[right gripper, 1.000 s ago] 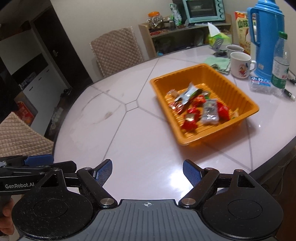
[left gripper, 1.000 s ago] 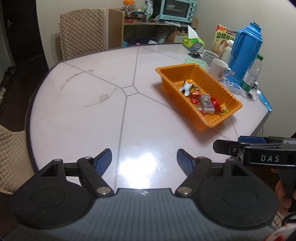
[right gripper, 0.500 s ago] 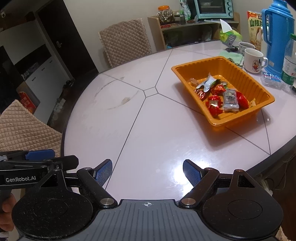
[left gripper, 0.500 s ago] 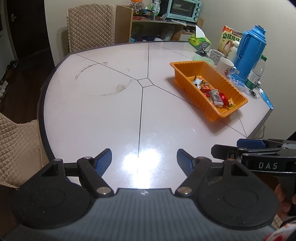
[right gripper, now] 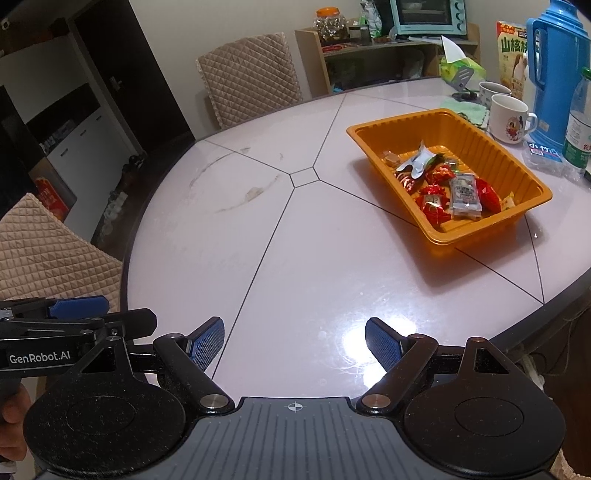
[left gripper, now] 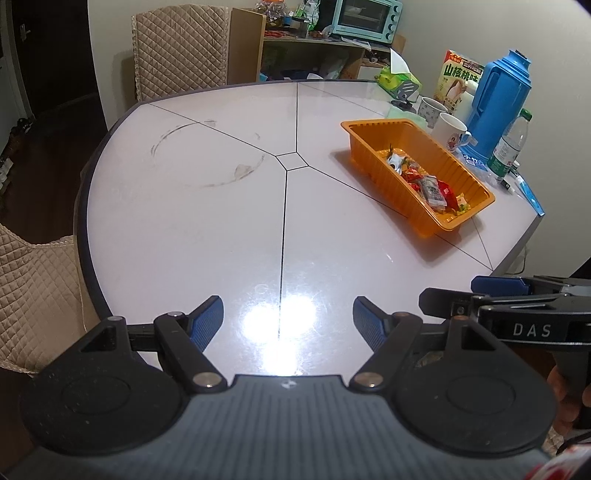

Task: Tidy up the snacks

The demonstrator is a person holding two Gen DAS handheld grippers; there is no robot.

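Note:
An orange tray sits on the right side of the round white table. Several wrapped snacks, red, silver and grey, lie inside it. My left gripper is open and empty, over the table's near edge, far from the tray. My right gripper is open and empty, also at the near edge. Each gripper shows at the side of the other's view: the right one in the left wrist view, the left one in the right wrist view.
Behind the tray stand two mugs, a blue thermos, a water bottle, a snack box and a tissue pack. Quilted chairs stand around the table. A shelf with a toaster oven is at the back.
Both grippers have drawn back and up from the table, so the tray looks smaller and farther away. Both stay open and empty.

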